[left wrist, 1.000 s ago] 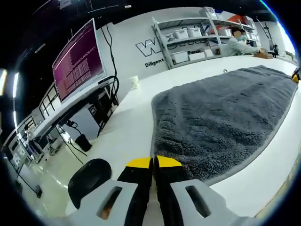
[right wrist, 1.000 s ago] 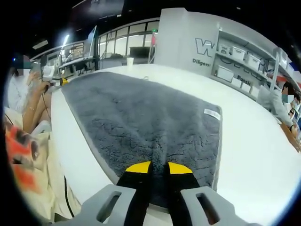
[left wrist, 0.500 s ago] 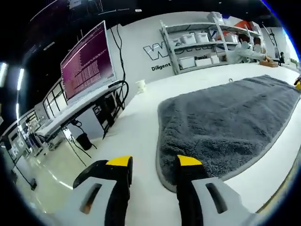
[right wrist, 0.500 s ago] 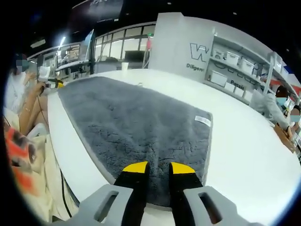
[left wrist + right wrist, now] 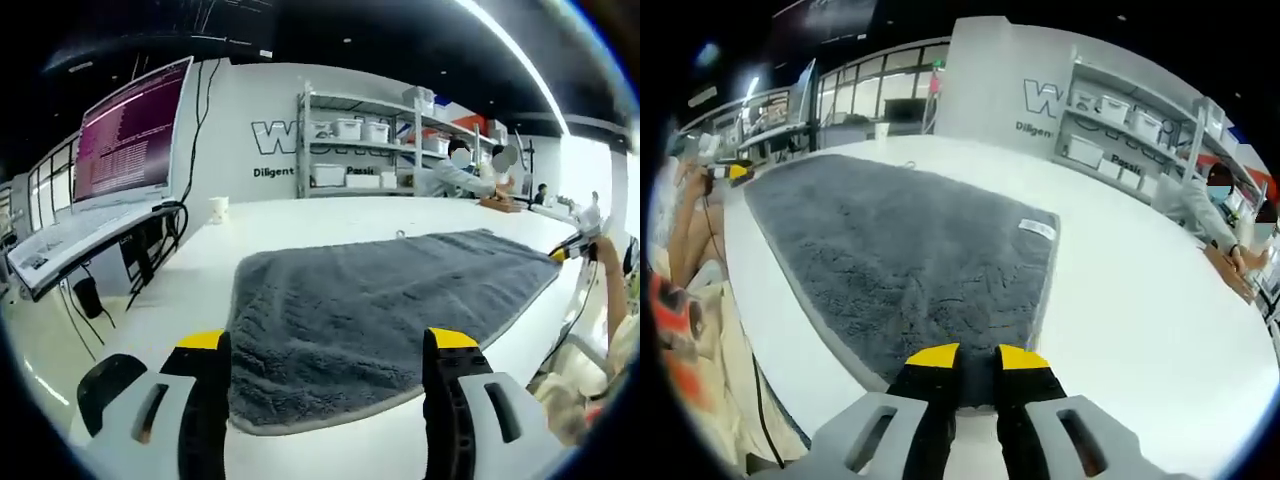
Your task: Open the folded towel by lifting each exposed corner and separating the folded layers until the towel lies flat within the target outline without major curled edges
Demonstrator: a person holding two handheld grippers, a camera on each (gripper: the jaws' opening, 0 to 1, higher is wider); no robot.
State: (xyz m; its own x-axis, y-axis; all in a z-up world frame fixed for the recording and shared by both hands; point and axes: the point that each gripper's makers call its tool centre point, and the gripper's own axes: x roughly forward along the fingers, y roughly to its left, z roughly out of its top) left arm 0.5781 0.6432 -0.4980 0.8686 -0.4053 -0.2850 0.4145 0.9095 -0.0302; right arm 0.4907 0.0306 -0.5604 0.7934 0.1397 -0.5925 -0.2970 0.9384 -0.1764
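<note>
In the left gripper view, a monitor (image 5: 128, 130) with pink text is seen far left of the fingers, a white cup (image 5: 218, 208) ahead of them, and a storage rack (image 5: 360, 145) beyond, with seated persons at far right. The grey towel (image 5: 385, 300) is spread flat on the white tabletop (image 5: 210, 275); its near edge lies between the widely parted fingers of the left gripper (image 5: 328, 345), nothing held.

In the right gripper view, the right gripper (image 5: 964, 356) is seen nearly closed, tips over the towel's (image 5: 900, 250) near edge; whether fabric is pinched cannot be told. A white label (image 5: 1037, 228) is noted ahead, at the right edge.
</note>
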